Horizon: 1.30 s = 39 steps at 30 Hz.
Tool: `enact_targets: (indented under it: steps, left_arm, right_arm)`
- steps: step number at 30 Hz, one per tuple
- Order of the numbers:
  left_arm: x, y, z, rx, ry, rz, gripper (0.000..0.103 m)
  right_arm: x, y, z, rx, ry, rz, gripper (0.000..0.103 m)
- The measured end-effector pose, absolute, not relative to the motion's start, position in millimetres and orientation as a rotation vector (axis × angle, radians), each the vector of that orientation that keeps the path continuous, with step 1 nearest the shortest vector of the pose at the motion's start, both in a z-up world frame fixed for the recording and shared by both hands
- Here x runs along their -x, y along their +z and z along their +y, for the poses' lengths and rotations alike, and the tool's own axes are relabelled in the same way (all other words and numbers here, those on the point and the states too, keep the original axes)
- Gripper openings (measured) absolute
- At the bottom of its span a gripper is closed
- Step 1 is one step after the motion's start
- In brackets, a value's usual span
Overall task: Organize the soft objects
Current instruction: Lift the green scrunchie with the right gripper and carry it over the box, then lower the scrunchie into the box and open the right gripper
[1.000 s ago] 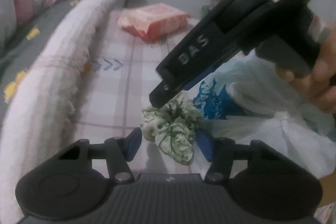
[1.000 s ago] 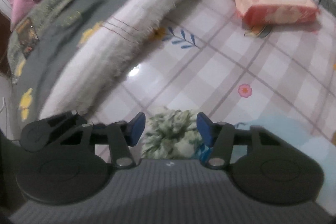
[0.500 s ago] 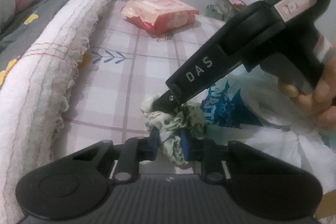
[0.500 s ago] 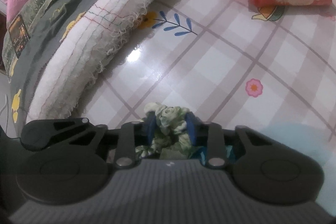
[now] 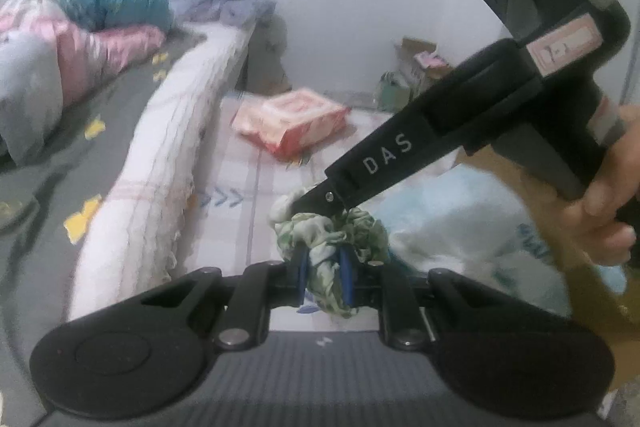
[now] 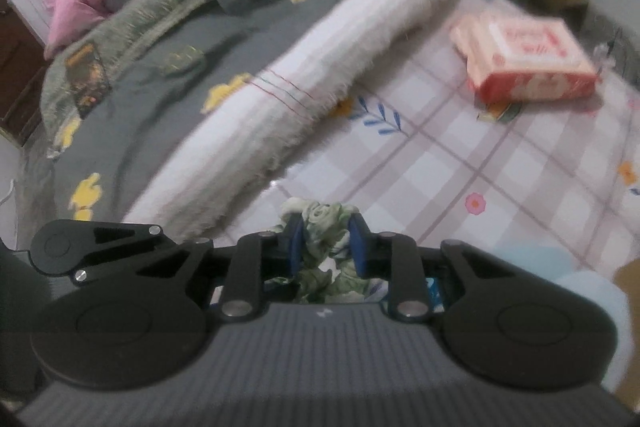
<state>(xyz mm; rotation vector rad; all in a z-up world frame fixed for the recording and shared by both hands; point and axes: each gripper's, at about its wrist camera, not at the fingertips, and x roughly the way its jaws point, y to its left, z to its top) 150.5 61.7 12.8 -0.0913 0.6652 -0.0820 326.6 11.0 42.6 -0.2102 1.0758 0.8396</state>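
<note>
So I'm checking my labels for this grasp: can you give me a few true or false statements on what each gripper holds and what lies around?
1. The left gripper is shut on the green scrunchie. True.
2. The right gripper is open and holds nothing. False: it grips the same scrunchie.
3. The pink packet lies on the bed. False: it lies on the checked mat.
4. A hand holds the right gripper's handle. True.

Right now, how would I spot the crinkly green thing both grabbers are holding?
Find the checked floor mat beside the bed. Above it, the left gripper and right gripper both pinch a scrunchie: the only ruffled, green-and-white flowery cloth ring there.
</note>
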Motion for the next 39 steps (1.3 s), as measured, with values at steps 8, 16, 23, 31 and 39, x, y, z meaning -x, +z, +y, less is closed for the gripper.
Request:
enact_targets:
  steps: [8,16,23,31,39]
  left_arm:
    - [-111.6,48.7,14.8,0.054,-0.171,0.583,0.018]
    - [-97.6,63.5,-69.2,0.006,-0.375,0.530,0.017]
    - [-101.6,57.5,-159.9,-0.058,-0.575,0.543,0.017]
    - [-124.6,28.7,-241.6,-0.077,-0.728,0.636,0.017]
    - [-158.0,-8.2,-295.7,-0.070,-0.811,0.756,0.019]
  right_arm:
    - [-270.9,92.0,-43.3,0.163,0.807,0.969,0.023]
    - [-214.3,117.8,-148.6,0.079,0.653,0.934,0.023]
    - [-167.7,122.0,-269.3,-0.039,0.463,0.931,0.023]
    - [-131.5,91.4,-377.5,-0.154,0.299,0.950,0.023]
    - [-133.7,53.0,-442.9,-0.180,0.200,1.008,0.023]
